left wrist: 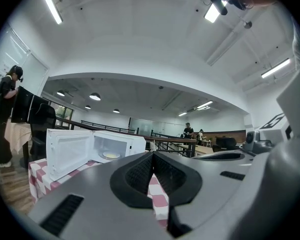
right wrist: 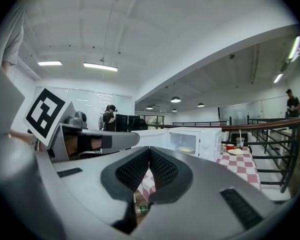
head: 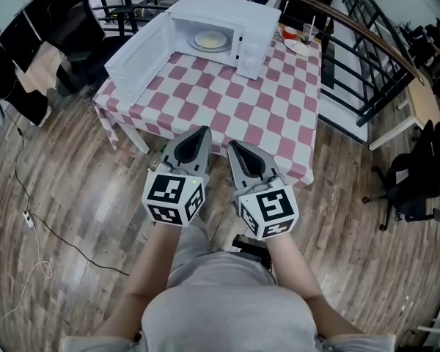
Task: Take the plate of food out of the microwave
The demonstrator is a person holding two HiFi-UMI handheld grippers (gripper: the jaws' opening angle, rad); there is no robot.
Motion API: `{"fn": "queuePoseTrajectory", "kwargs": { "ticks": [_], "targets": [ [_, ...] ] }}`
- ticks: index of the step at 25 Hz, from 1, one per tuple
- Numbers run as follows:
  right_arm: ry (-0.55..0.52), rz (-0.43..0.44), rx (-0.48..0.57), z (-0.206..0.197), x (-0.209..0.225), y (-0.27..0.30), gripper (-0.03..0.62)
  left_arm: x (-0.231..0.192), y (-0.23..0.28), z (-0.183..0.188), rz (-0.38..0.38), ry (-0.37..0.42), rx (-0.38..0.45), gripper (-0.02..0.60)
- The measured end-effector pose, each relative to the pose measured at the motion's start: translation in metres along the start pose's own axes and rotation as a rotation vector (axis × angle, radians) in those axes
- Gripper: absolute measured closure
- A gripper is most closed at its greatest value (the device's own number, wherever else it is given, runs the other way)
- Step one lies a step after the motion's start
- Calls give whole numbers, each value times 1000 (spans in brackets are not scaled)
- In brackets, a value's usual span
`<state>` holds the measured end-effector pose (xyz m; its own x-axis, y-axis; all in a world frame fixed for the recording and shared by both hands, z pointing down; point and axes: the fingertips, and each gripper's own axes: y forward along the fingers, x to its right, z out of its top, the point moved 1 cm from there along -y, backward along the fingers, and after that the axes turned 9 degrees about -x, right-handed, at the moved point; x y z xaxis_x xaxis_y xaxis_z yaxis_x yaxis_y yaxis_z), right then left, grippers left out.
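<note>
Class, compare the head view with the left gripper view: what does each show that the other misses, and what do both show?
Only the head view: the wearer's forearms, and a cup and small plate just right of the microwave. Only the left gripper view: ceiling lights and a person standing at the far left. Both: the white microwave, door open, with the plate of food inside, the checkered tablecloth, and the left gripper, jaws shut.

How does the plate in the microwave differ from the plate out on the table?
Place: the microwave plate sits inside the open microwave; the table plate lies on the checked cloth beside a cup. Load: the microwave plate holds pale yellow food; the table plate's load is unclear. Both are round and pale.
</note>
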<state>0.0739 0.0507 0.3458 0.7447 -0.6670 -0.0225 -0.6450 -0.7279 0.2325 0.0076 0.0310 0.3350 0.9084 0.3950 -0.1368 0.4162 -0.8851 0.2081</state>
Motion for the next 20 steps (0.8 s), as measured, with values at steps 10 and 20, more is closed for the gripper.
{"fn": "queuePoseTrajectory", "kwargs": {
  "ticks": [10, 20],
  "targets": [
    [17, -20, -10, 11, 19, 67, 569, -54, 47, 10, -25, -2, -23, 581],
    [29, -45, -30, 22, 39, 130, 569, -103, 90, 21, -47, -11, -36, 581]
  ]
}}
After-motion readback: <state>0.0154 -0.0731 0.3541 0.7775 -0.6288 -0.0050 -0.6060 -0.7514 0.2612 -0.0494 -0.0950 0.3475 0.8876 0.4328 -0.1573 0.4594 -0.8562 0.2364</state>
